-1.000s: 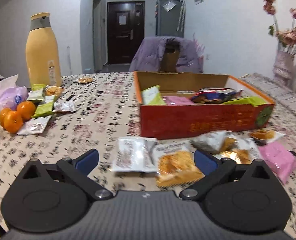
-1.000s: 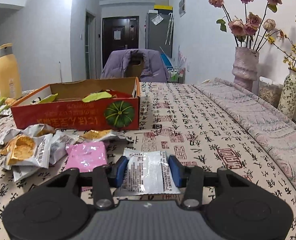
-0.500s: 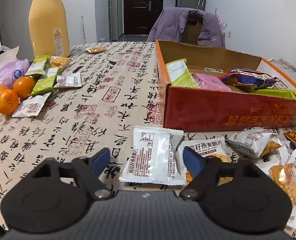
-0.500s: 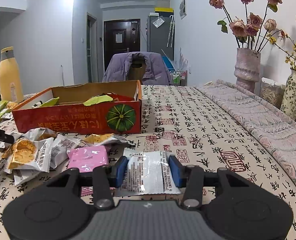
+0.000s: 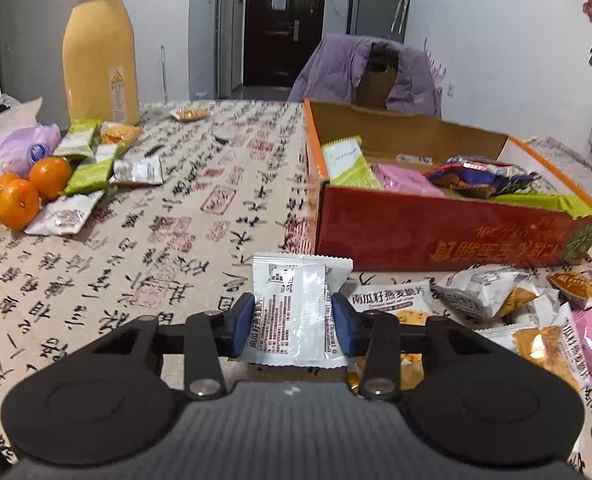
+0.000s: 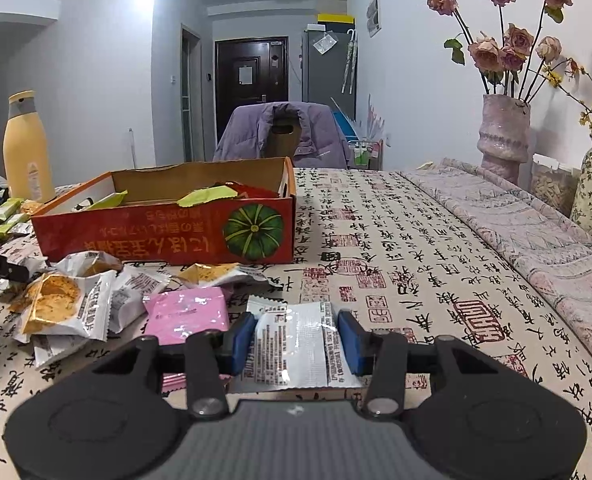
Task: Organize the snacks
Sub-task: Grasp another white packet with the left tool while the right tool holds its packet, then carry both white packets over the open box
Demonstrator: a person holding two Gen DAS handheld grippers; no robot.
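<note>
A table (image 5: 143, 240) under a calligraphy-print cloth carries a red box (image 5: 436, 236) already holding several snacks. The left claw (image 5: 293, 322) is clamped on a white packet (image 5: 291, 312) just in front of the box. The right claw (image 6: 298, 344) is clamped on a second white sachet (image 6: 296, 348) beside a pink packet (image 6: 187, 314). Loose snacks (image 6: 67, 304) lie near the box; oranges (image 5: 23, 192) and a yellow bottle (image 5: 99, 52) stand well apart.
</note>
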